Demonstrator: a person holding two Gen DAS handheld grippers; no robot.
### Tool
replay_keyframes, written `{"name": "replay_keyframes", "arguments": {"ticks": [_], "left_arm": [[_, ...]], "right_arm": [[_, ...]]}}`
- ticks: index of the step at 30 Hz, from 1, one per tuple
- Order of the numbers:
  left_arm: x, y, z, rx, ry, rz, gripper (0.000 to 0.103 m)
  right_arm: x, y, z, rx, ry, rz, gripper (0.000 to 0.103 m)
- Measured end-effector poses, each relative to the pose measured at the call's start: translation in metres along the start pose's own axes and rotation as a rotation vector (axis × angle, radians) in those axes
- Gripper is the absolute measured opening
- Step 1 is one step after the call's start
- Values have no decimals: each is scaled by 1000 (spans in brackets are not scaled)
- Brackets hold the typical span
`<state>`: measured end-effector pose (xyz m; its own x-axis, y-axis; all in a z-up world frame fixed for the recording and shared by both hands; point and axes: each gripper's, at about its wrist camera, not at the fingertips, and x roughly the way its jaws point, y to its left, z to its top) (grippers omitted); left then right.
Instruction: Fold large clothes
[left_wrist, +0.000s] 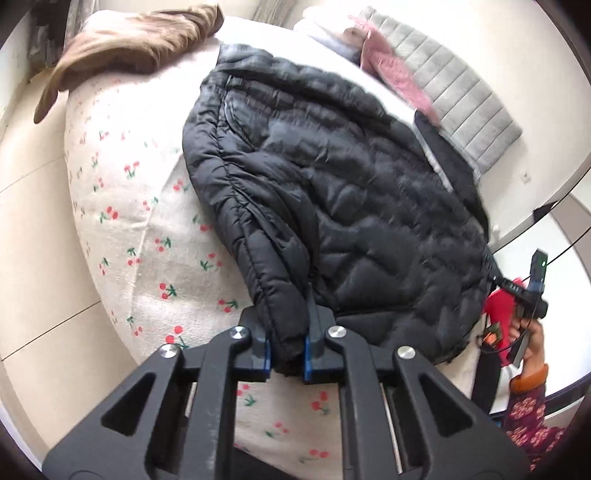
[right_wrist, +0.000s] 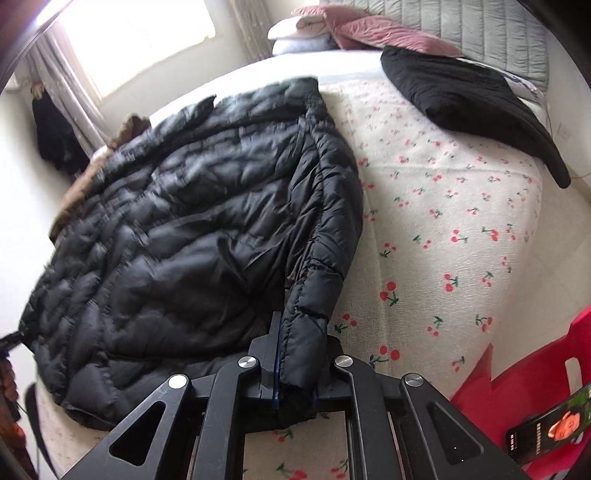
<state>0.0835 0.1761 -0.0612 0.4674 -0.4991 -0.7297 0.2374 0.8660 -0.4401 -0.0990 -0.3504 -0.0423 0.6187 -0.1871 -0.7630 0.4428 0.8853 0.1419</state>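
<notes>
Cherry-printed bedding covers the bed (right_wrist: 443, 229), which fills most of both views, with a grey padded headboard (left_wrist: 465, 99) at the far end and pink and white bedclothes piled against it. A brown garment (left_wrist: 136, 44) lies crumpled at one far corner, and a black folded item (right_wrist: 465, 99) rests near the headboard.

Spread flat across the bed is the black puffer jacket (left_wrist: 332, 177), its body laid out and both sleeves running down toward the near edge. The left tool (left_wrist: 287, 354) is clamped narrow on the cuff of one sleeve (left_wrist: 273, 280); the right tool (right_wrist: 295, 373) is likewise pinched tight on the cuff of the other sleeve (right_wrist: 317, 266). The person's right hand (left_wrist: 532, 347) shows at the edge of the left view.

Folding looks barely begun: the jacket is smoothed out, yet neither sleeve is folded over the body. Judging from both grips, bringing the sleeves inward comes next, then doubling the body.
</notes>
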Motion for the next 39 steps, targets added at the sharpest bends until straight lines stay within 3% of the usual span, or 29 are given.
{"name": "replay_keyframes", "arguments": {"ticks": [12, 20, 24, 29, 35, 39], "left_arm": [[-99, -32, 4, 30, -179, -232, 12], [-210, -60, 6, 146, -391, -367, 12], [-231, -58, 17, 141, -455, -375, 12], [-203, -37, 55, 58, -425, -274, 13], [-109, -10, 123, -8, -325, -77, 13], [-50, 7, 161, -43, -248, -9, 14]], "right_arm": [[-124, 30, 2, -81, -206, 119, 9], [-228, 61, 11, -131, -449, 114, 8], [-251, 69, 19, -129, -537, 127, 8], [-223, 63, 48, -80, -527, 50, 8], [-126, 68, 114, -80, -417, -73, 9], [-59, 63, 148, -41, -331, -114, 9]]}}
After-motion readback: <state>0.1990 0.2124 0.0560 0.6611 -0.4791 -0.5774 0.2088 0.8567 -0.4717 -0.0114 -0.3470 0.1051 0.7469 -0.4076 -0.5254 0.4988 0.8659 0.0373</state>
